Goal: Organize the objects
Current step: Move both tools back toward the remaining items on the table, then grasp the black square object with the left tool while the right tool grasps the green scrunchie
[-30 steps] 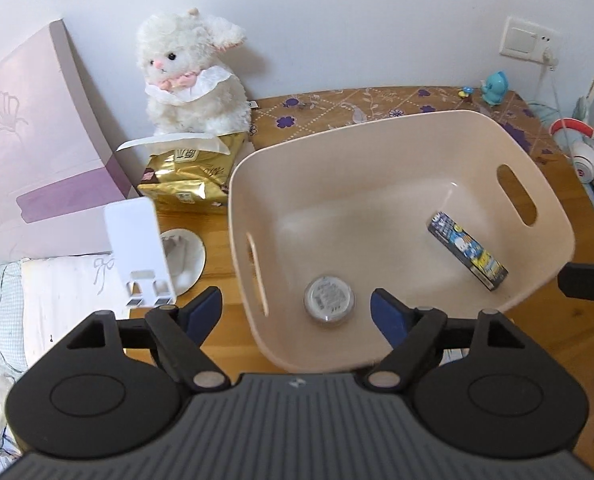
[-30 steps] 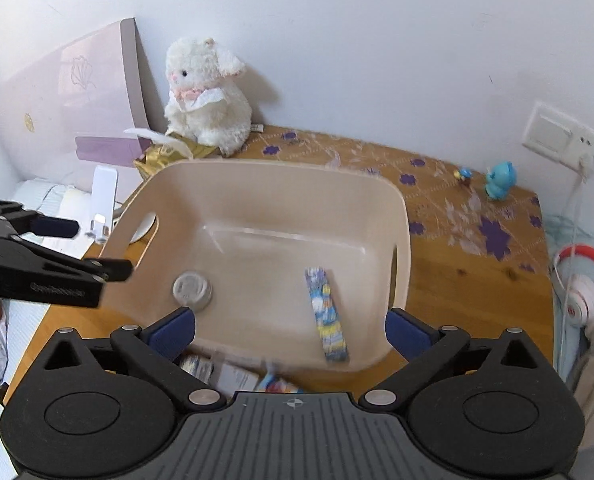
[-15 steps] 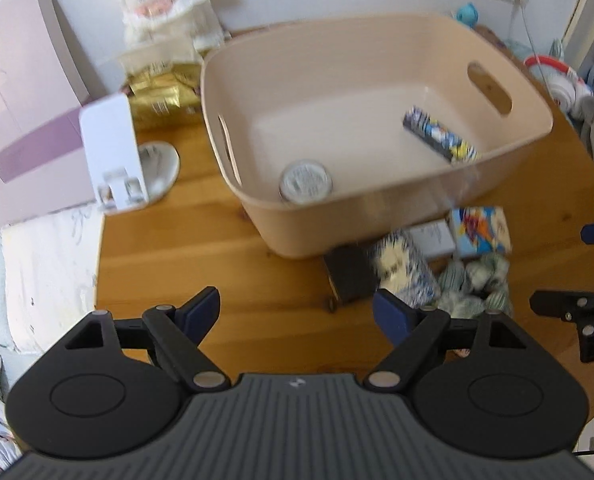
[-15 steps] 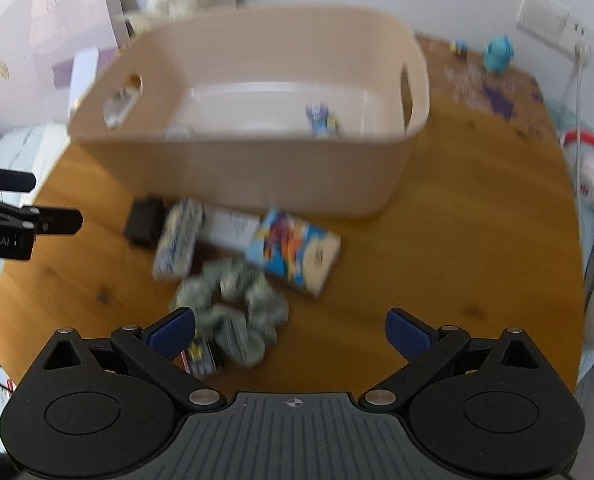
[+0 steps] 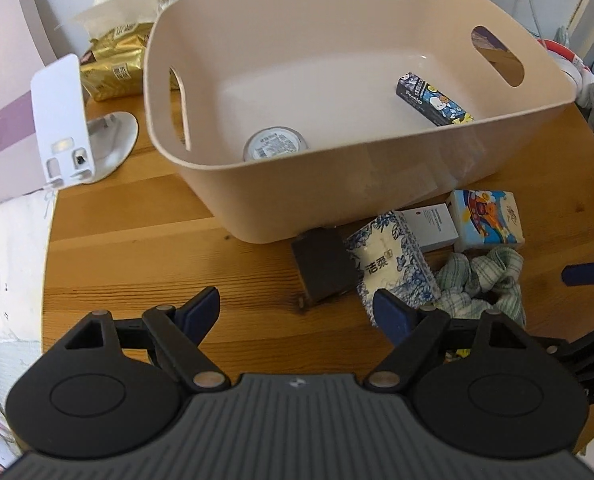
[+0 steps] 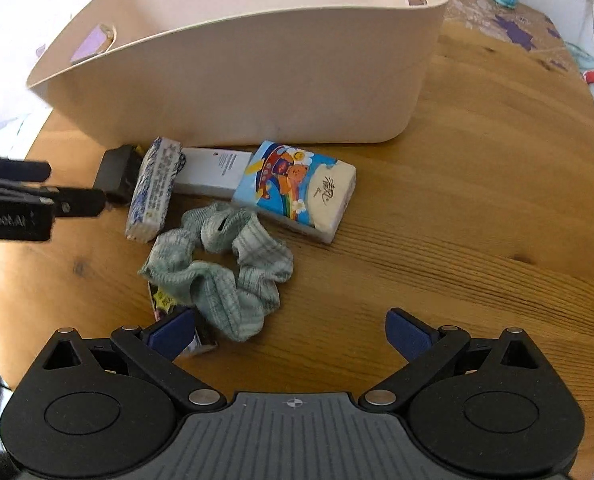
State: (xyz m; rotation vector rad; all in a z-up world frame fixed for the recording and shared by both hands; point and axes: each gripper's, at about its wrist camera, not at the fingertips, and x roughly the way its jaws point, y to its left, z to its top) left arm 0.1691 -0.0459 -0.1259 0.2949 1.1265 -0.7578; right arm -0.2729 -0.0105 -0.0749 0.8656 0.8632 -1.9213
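Beige bin [image 5: 377, 184]; blue-white floral tissue pkt [image 5: 393, 264]; cartoon rainbow tissue pkt [image 6: 297, 188]; green-white checked scrunchie [image 6: 221, 268]; black box [image 5: 325, 266]; wood-grain bench [image 6: 457, 240].

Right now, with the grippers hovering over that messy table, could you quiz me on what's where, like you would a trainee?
1. True or false: the green scrunchie lies inside the beige bin.
2. Which is already in the bin? A) the cartoon tissue pack B) the round tin C) the black box
3. Fill in: both the left gripper and the right gripper are ____ and hold nothing.

Key:
1. False; it lies on the wooden table in front of the bin.
2. B; it sits on the bin floor, as does a dark cartoon-printed box.
3. open
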